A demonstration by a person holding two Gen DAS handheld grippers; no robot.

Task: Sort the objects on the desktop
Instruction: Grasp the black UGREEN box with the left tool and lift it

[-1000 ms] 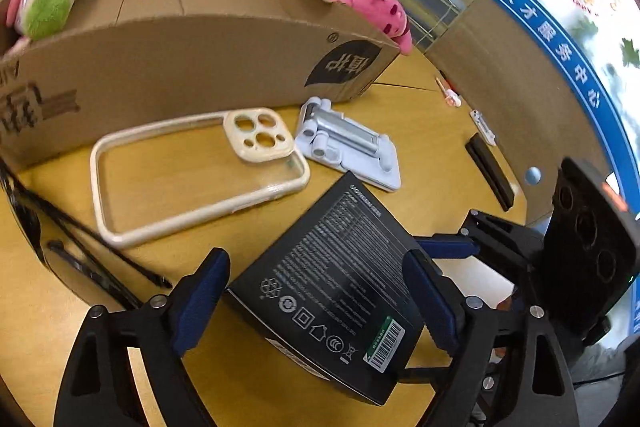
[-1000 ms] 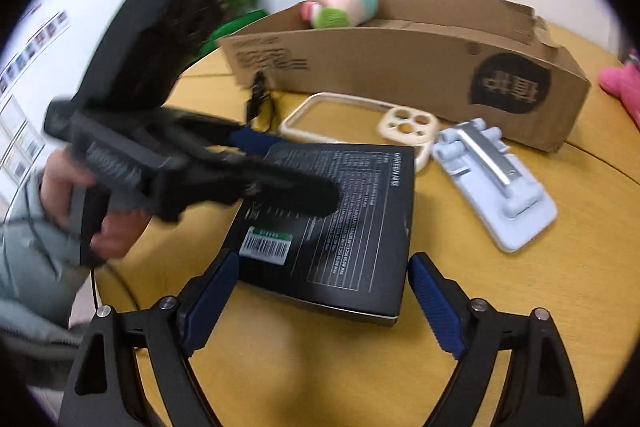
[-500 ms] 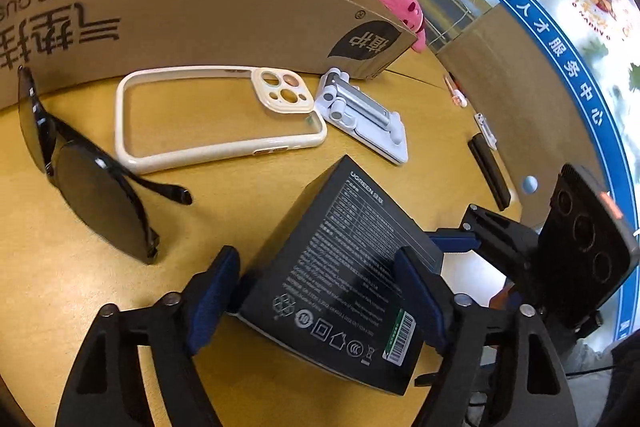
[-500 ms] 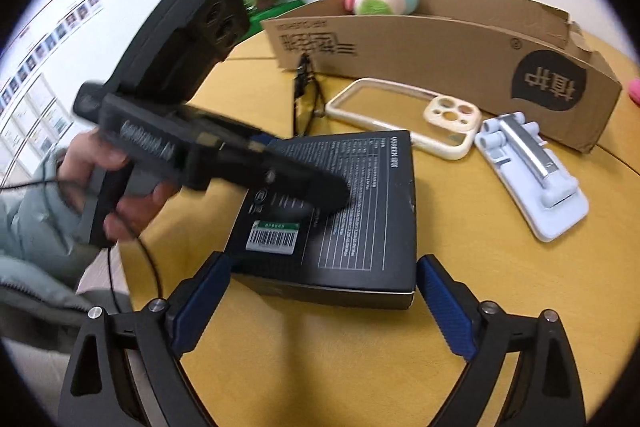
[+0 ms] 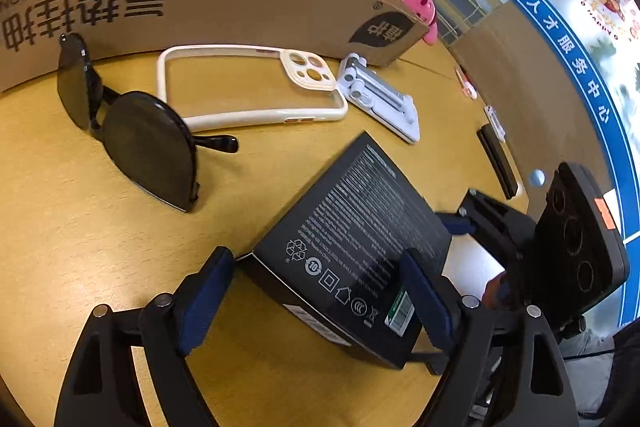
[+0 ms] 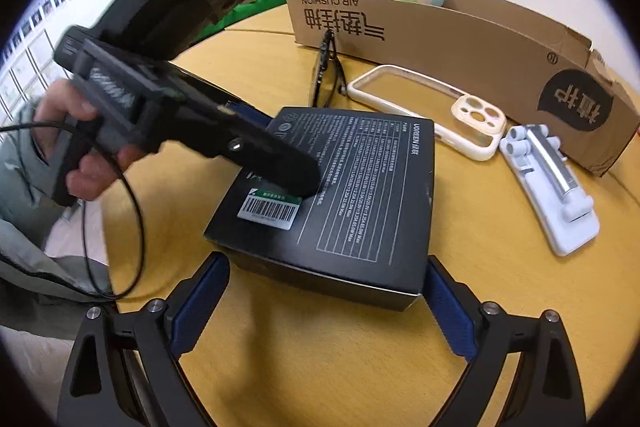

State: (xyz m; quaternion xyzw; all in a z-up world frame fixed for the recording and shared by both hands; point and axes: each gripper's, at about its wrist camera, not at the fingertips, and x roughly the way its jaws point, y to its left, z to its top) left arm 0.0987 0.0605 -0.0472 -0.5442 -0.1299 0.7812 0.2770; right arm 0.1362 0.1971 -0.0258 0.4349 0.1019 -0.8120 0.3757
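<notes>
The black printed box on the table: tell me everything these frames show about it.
The flat black cardboard box with white print lies on the yellow wooden table, printed face up: a specification table, recycling and certification icons, and a green-and-white barcode sticker near one corner. The left gripper straddles that corner, one blue-padded finger over the top face; contact is unclear. The open right gripper frames the near edge. The box looks closed and undamaged.

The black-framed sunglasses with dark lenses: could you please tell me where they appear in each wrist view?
Left wrist view: the black-framed sunglasses stand left of centre, in front of the long brown cardboard box.
Right wrist view: the sunglasses appear edge-on, above centre, by the box's left end.
Shared landmark: the cream phone case right beside them.
</notes>
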